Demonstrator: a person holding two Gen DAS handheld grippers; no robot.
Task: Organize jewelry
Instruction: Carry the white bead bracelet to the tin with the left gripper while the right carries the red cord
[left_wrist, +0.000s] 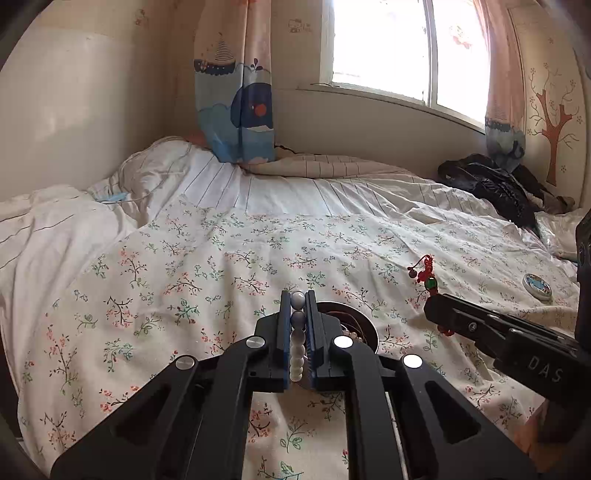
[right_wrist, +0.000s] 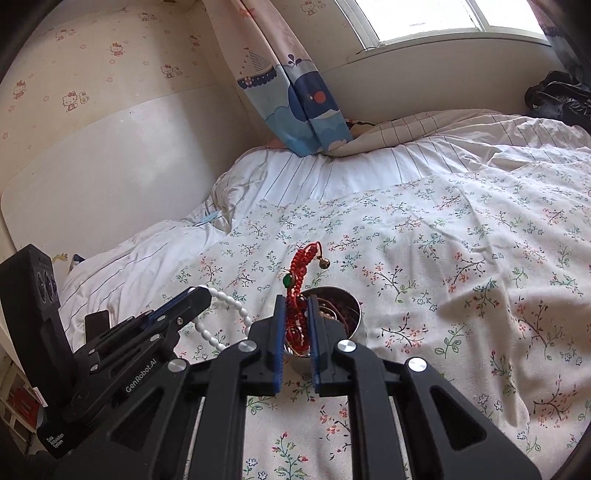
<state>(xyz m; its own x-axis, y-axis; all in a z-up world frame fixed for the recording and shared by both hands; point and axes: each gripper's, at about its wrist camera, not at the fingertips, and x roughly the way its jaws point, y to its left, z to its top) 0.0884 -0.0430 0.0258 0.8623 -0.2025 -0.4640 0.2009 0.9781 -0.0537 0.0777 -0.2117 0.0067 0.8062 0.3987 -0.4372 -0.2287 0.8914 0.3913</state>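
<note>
Here the left tool (left_wrist: 298, 295) is clamped on a white bead bracelet (left_wrist: 297, 334), the right tool (right_wrist: 296, 301) on a red braided bracelet (right_wrist: 300, 269), both above the metal bowl (right_wrist: 354, 314) on the bed (right_wrist: 461, 240).

Left view: the left hand-held gripper (left_wrist: 298, 295) hides most of the bowl (left_wrist: 364, 325); the white bead string (left_wrist: 297, 332) runs out of sight below its pads. The tin (left_wrist: 536, 284) lid's print is too small to read. Right view: bowl (right_wrist: 354, 306) contents are tangled, indistinct; red bracelet (right_wrist: 300, 273) partly masked.
</note>
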